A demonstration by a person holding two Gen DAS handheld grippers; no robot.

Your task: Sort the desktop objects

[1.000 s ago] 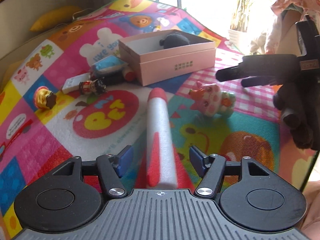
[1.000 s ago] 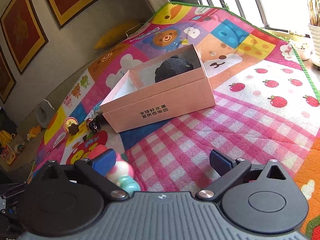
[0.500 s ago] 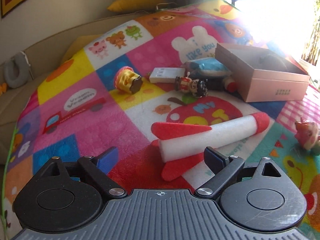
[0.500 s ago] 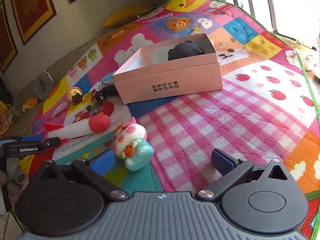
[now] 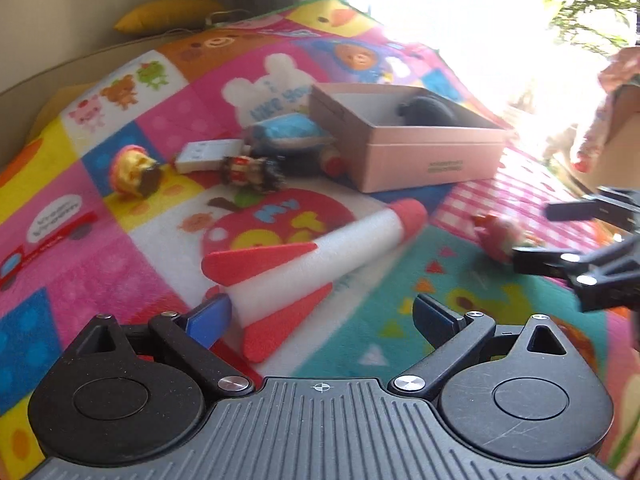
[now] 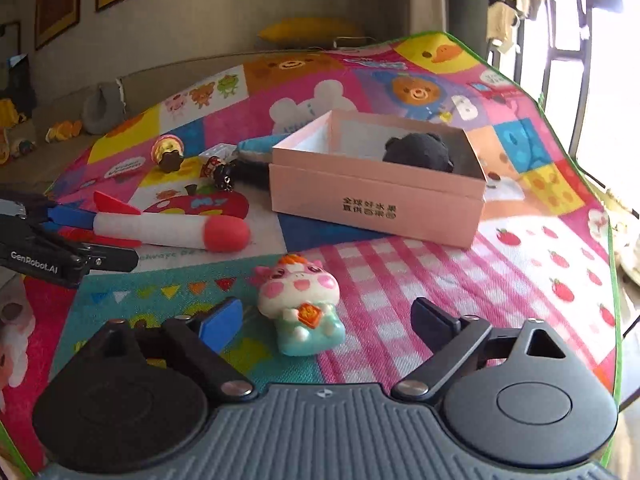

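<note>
Reading the black body of the left gripper [image 6: 60,240] in the right wrist view, we made out "GenRobot.AI" in white. The pink cardboard box [image 6: 376,200] carried two lines of dark Chinese characters on its long side, too small for us to read. On the play mat [image 6: 440,280] we saw "My" across a red apple patch, and in the left wrist view "I like you" on a white bear patch.

That mat was a bright patchwork of bears, frogs, a duck, apples and pink gingham, edged in green. Behind it stood a beige wall with gold-framed pictures, a yellow cushion [image 6: 308,28] and a bright window to the right.

The foam rocket [image 5: 320,256], white with a red nose and red fins, lay flat on the mat. Our left gripper [image 5: 320,320] was opening wide, its tail just inside the blue fingertips [image 5: 208,320] and no pad pressing it. The pig figurine [image 6: 300,300], cream with pink cheeks and a teal base, sat on the mat between the fingers of our right gripper [image 6: 324,320], whose jaws were closing but stood clear of it on both sides.

A black plush toy [image 6: 418,152] lay inside the open box. Beside the box lay a blue pouch [image 5: 288,132], a small white box [image 5: 208,154], a small doll [image 5: 252,170] and a yellow-and-pink toy [image 5: 134,168].
</note>
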